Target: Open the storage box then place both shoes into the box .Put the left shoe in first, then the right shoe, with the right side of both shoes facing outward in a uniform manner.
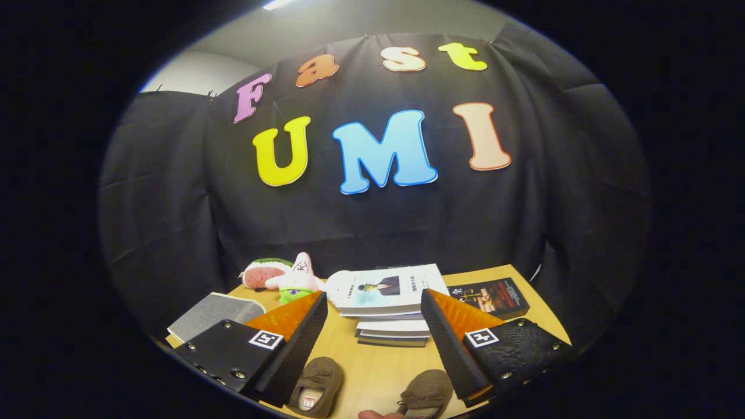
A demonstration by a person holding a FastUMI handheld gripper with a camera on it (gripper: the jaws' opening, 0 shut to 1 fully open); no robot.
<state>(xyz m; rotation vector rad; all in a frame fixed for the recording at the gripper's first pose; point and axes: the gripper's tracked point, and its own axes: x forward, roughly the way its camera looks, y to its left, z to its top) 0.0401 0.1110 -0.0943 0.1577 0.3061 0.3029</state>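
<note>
Both brown shoes are cut off at their near ends: the left-hand shoe (pixel 317 378) lies partly behind a finger (pixel 291 349), the right-hand shoe (pixel 426 394) loses its heel. The grey box (pixel 212 314) is half hidden. The plush toys (pixel 282 276) are perhaps too small to identify.

The gripper (pixel 372 343) stands wide apart over bare tabletop.

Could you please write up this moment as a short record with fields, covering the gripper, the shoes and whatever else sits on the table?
gripper: gripper open, fingers spread wide above the table, holding nothing
shoes: two brown shoes side by side on the wooden table, left brown shoe near one finger, right brown shoe near the other
beyond the fingers: stack of books
behind the stack: pink star plush toy and watermelon plush
other items: dark book lying flat, grey box beside one finger
task state: neither shoe picked up yet
</note>
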